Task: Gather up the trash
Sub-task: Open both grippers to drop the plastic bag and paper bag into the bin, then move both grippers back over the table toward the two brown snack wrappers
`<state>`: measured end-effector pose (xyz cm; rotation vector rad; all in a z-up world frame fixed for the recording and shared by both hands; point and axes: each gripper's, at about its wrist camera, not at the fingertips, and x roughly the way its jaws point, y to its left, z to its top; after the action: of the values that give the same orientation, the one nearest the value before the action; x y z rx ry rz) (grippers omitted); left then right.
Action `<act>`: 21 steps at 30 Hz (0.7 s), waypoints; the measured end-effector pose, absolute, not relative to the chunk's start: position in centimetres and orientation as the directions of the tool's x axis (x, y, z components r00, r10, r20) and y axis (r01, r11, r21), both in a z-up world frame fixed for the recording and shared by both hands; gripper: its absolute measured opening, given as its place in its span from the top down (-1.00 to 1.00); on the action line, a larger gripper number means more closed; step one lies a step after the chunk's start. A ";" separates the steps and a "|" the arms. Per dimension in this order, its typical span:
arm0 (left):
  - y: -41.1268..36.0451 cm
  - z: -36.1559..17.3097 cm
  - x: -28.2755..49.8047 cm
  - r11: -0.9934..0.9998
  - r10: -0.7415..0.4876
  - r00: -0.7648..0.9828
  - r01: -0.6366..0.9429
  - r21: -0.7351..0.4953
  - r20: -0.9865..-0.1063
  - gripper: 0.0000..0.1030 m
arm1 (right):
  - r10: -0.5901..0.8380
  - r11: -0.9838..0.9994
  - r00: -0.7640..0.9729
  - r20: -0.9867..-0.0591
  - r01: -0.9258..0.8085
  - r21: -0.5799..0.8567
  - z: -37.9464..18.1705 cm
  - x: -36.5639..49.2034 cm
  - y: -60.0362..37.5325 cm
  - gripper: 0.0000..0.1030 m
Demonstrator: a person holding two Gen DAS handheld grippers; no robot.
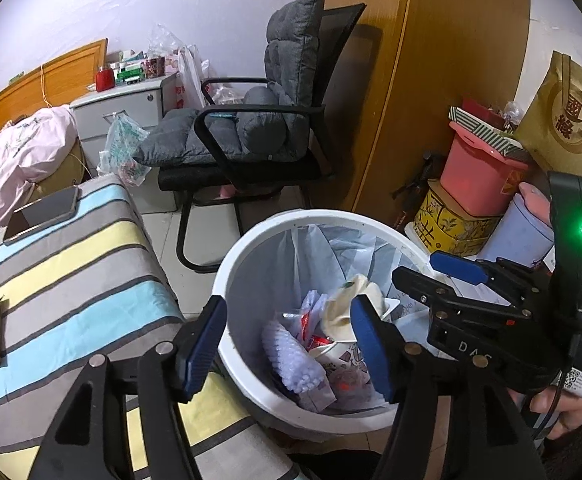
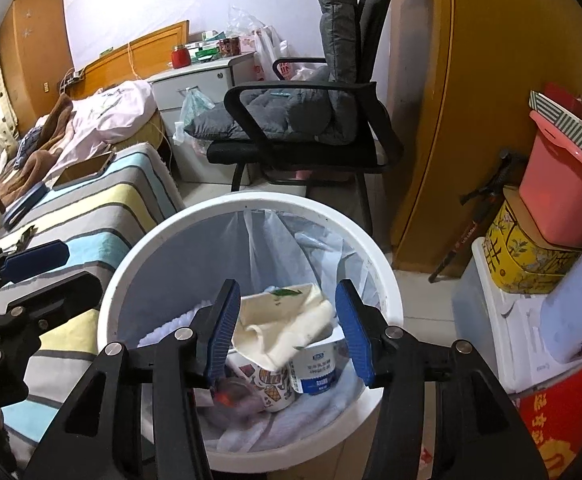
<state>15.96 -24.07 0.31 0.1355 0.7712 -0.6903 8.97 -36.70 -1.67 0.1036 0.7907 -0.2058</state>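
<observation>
A white trash bin (image 1: 227, 280) (image 2: 387, 280) with a thin plastic liner stands on the floor under both grippers. Inside lie a crumpled cream paper (image 2: 283, 320) (image 1: 341, 308), a printed paper cup (image 2: 271, 384), a white yogurt cup (image 2: 315, 368), a white bristly piece (image 1: 291, 356) and red wrappers. My right gripper (image 2: 289, 328) (image 1: 431, 276) hangs over the bin, open; the cream paper shows between its blue pads, which do not press it. My left gripper (image 1: 289, 344) (image 2: 51, 274) is open over the bin's near side with nothing held.
A striped cloth surface (image 1: 71, 248) with a phone (image 1: 47, 208) borders the bin on the left. A black chair (image 1: 251, 140) with grey cushions stands behind it. Right of it are a wooden wardrobe (image 1: 431, 80), a pink bucket (image 1: 479, 172) and stacked boxes (image 1: 451, 224).
</observation>
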 end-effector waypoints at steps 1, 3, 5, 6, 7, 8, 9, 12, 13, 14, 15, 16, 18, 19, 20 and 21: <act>-23.8 0.4 15.9 0.778 -0.521 0.517 0.615 -0.129 -0.679 -0.30 | -0.146 0.975 0.687 -0.712 0.222 0.015 -1.6 9.0 -36.6 -0.01; -23.1 0.8 15.7 0.785 -0.520 0.532 0.605 -0.128 -0.668 -0.30 | -0.151 0.974 0.695 -0.703 0.226 0.015 -1.3 8.7 -36.3 -0.01; -22.6 1.1 15.5 0.792 -0.515 0.547 0.598 -0.123 -0.660 -0.30 | -0.148 0.974 0.705 -0.693 0.225 0.022 -1.0 8.6 -36.0 -0.01; -22.3 1.3 15.4 0.795 -0.512 0.551 0.594 -0.122 -0.659 -0.31 | -0.147 0.975 0.712 -0.687 0.223 0.023 -0.8 8.5 -35.7 -0.01; -22.0 1.5 15.3 0.799 -0.509 0.559 0.589 -0.118 -0.655 -0.31 | -0.147 0.975 0.715 -0.683 0.222 0.022 -0.6 8.5 -35.5 -0.01; -21.7 1.6 15.2 0.801 -0.508 0.563 0.587 -0.117 -0.652 -0.31 | -0.150 0.975 0.721 -0.677 0.222 0.020 -0.5 8.4 -35.3 -0.01; -21.4 1.8 15.1 0.804 -0.507 0.568 0.583 -0.118 -0.648 -0.31 | -0.153 0.975 0.726 -0.671 0.223 0.019 -0.3 8.4 -35.1 -0.01; -20.3 2.3 14.8 0.815 -0.501 0.587 0.568 -0.117 -0.636 -0.31 | -0.145 0.977 0.740 -0.657 0.213 0.025 0.2 8.2 -34.4 -0.01; -19.9 2.4 14.7 0.818 -0.499 0.591 0.563 -0.119 -0.634 -0.31 | -0.143 0.977 0.744 -0.653 0.210 0.025 0.3 8.1 -34.1 -0.01; -19.4 2.6 14.6 0.822 -0.498 0.596 0.557 -0.122 -0.630 -0.31 | -0.140 0.979 0.747 -0.650 0.204 0.024 0.4 8.1 -33.9 -0.01; -19.0 2.7 14.6 0.825 -0.496 0.601 0.551 -0.125 -0.626 -0.31 | -0.138 0.980 0.751 -0.646 0.198 0.021 0.6 8.1 -33.6 -0.01; -18.5 2.8 14.5 0.830 -0.493 0.607 0.543 -0.127 -0.623 -0.31 | -0.135 0.981 0.754 -0.642 0.192 0.019 0.7 8.0 -33.3 -0.01; -17.6 3.0 14.4 0.837 -0.488 0.614 0.532 -0.131 -0.620 -0.31 | -0.130 0.983 0.760 -0.637 0.183 0.019 0.8 8.0 -32.8 -0.01; -17.1 3.1 14.4 0.842 -0.481 0.622 0.524 -0.128 -0.618 -0.32 | -0.128 0.983 0.762 -0.635 0.181 0.019 0.9 8.0 -32.5 -0.01; -16.6 3.1 14.3 0.847 -0.475 0.627 0.516 -0.128 -0.617 -0.32 | -0.124 0.984 0.765 -0.632 0.176 0.021 0.9 8.0 -32.3 -0.01; -16.0 3.1 14.3 0.852 -0.470 0.633 0.506 -0.131 -0.615 -0.32 | -0.118 0.985 0.768 -0.630 0.170 0.022 1.0 8.1 -32.0 -0.01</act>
<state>14.33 -16.02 3.10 0.0562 0.6874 -0.5589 8.08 -31.97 0.99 0.0795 0.6779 -0.1562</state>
